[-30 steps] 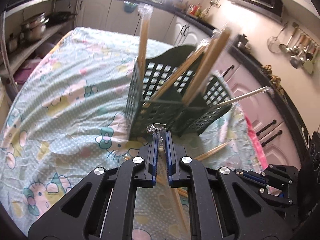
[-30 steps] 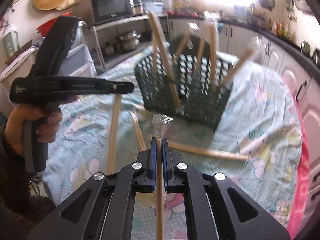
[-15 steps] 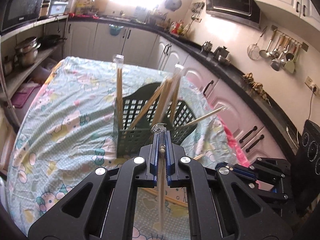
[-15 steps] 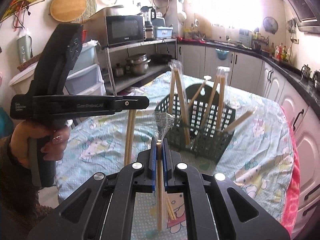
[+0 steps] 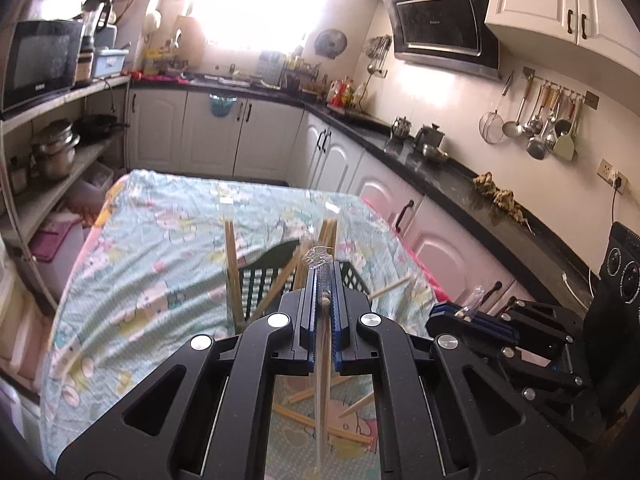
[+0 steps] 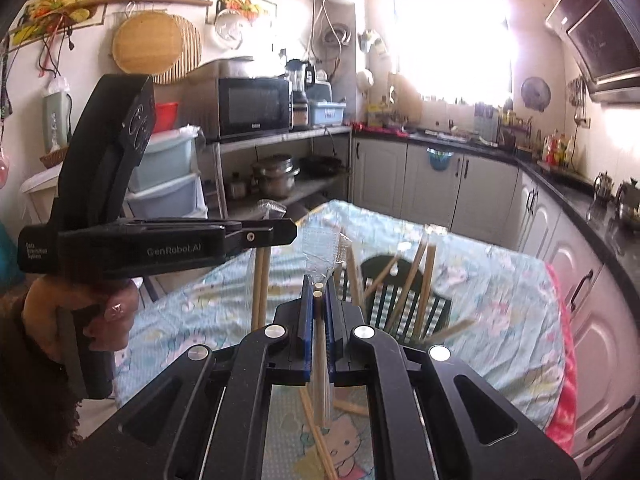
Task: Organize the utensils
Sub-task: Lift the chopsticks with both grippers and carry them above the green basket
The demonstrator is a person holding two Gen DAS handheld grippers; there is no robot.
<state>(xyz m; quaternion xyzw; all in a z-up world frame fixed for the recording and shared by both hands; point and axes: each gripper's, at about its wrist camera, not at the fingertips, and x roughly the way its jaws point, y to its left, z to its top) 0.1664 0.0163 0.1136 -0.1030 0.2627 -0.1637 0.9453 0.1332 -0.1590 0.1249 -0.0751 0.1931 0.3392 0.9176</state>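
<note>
Left tongs (image 5: pixel 323 300) clamp one wrapped chopstick pair (image 5: pixel 320 392); right tongs (image 6: pixel 318 304) clamp another wrapped pair (image 6: pixel 319 376). Below both lies a tabletop (image 5: pixel 152 248) under a cartoon-print cloth, with loose chopsticks (image 5: pixel 320 420). Ahead stands a green basket (image 6: pixel 404 300) holding more. Kitchen cabinets (image 5: pixel 208 132) surround. Left tongs' body reads "GenRobot.AI" (image 6: pixel 176 249).

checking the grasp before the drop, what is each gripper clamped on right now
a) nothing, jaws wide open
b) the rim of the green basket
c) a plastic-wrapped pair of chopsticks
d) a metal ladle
c: the left gripper and the right gripper each have their jaws shut on a wrapped pair of chopsticks, hanging clear above the green basket.
</note>
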